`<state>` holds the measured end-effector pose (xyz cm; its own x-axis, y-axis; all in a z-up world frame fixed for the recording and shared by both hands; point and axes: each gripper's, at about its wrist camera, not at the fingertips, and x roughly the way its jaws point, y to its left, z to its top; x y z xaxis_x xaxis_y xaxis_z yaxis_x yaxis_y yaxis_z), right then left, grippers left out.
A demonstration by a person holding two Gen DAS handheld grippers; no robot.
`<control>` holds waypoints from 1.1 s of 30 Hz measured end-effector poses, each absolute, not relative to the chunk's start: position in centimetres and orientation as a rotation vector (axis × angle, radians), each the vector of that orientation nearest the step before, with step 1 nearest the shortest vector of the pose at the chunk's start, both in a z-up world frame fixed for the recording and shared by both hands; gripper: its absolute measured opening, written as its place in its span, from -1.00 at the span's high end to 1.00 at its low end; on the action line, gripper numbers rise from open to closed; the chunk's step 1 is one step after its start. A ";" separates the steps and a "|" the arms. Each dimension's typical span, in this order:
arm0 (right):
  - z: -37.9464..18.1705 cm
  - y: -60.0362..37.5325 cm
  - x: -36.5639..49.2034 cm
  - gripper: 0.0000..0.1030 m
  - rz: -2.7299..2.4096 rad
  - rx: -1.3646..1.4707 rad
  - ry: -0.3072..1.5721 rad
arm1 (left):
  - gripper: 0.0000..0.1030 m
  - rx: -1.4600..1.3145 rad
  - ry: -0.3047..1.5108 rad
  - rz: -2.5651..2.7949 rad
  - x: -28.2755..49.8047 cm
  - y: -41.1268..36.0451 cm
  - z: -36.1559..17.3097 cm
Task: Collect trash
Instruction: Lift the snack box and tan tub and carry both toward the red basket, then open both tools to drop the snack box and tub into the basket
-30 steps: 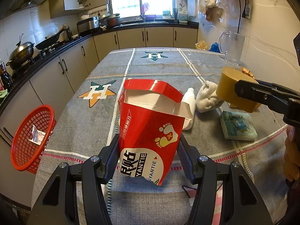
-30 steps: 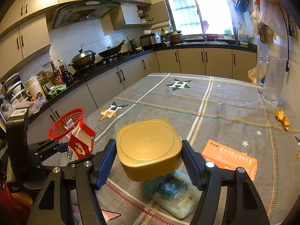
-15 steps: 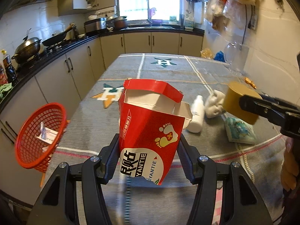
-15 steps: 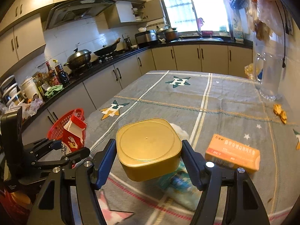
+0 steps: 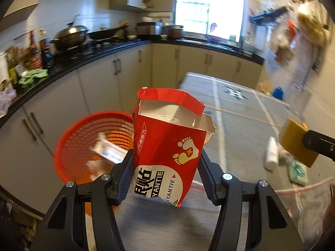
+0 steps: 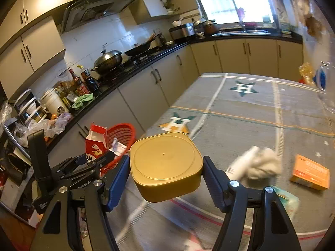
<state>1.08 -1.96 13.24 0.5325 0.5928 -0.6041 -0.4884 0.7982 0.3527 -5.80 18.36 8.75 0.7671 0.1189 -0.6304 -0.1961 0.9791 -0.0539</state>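
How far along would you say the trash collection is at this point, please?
Done: some paper scraps already lie in the red basket. In hand: the left gripper clamps a torn red carton near the basket, and the right gripper clamps a gold container; neither is dropped yet. Left on the table: a white bottle, a crumpled white wad, an orange box and a teal packet.

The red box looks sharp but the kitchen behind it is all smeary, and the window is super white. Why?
Left wrist view: the red box sits clamped in the left gripper and looks crisp, while the red basket and cabinets smear, probably motion blur; the window is blown out white. Right wrist view: the gold container is sharp, the table streaky, and the fisheye bends the counter.
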 end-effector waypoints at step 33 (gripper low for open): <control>6.5 21.5 10.6 -0.45 0.796 0.186 1.046 | -0.16 -0.278 0.791 0.360 -3.0 33.6 2.6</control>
<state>10.61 21.47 6.48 0.2556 0.6656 -0.7012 -0.4980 0.7123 0.4947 -2.99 33.62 2.61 0.6481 0.2092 -0.7323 -0.4146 0.9035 -0.1087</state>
